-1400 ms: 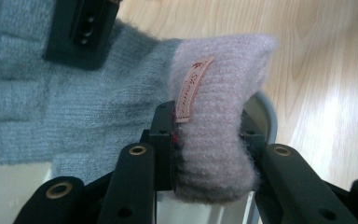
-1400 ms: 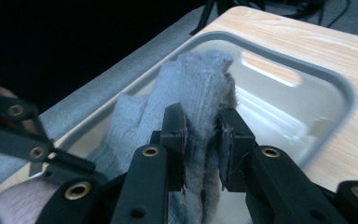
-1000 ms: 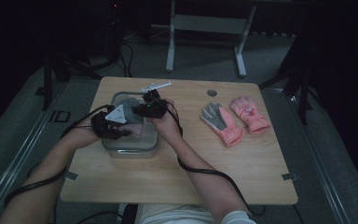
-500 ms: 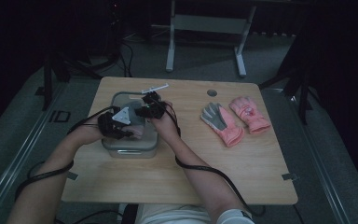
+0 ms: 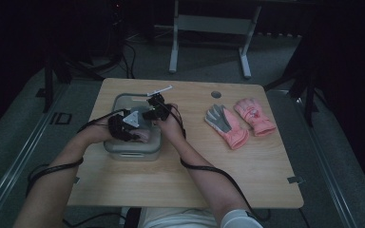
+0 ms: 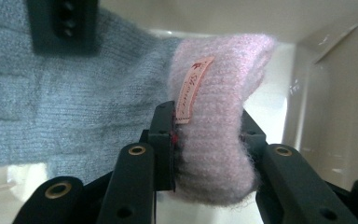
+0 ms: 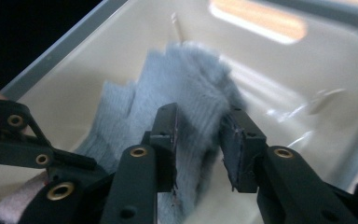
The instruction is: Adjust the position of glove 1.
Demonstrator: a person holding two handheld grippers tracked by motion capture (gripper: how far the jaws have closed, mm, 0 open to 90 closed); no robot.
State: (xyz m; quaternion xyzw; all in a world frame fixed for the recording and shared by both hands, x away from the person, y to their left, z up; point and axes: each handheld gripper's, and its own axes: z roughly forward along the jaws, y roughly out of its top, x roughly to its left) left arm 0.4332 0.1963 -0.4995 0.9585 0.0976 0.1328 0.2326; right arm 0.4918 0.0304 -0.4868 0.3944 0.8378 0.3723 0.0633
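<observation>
**Knitted glove lowered into the clear bin by both tools**

The left tool (image 6: 207,140) is clamped on the pink ribbed cuff (image 6: 219,121) of a grey knitted glove (image 6: 65,102), its pads pressing the cuff from both sides just beside a small sewn label (image 6: 193,88). Holding the thick cuff gives it a firm bite on the sturdiest part of the glove.

The right tool (image 7: 200,144) has the grey finger end of the same glove (image 7: 191,93) between its jaws. Those jaws have just been opening: the right-hand pad stands a little off the wool while the left one seems to touch it yet, so this reads as a release rather than a grip.

Both tools sit low inside the clear plastic storage bin (image 5: 119,151), whose pale walls close in around them in the gripper views. Carrying the glove by its two ends keeps it stretched flat, probably so that it lies neatly on the bin floor.

Farther out on the wooden bench (image 5: 171,185), a pair of pink and grey gloves (image 5: 240,122) lies well apart to the right, likely next for packing. A small white strip (image 5: 158,90) rests just behind the bin.
</observation>
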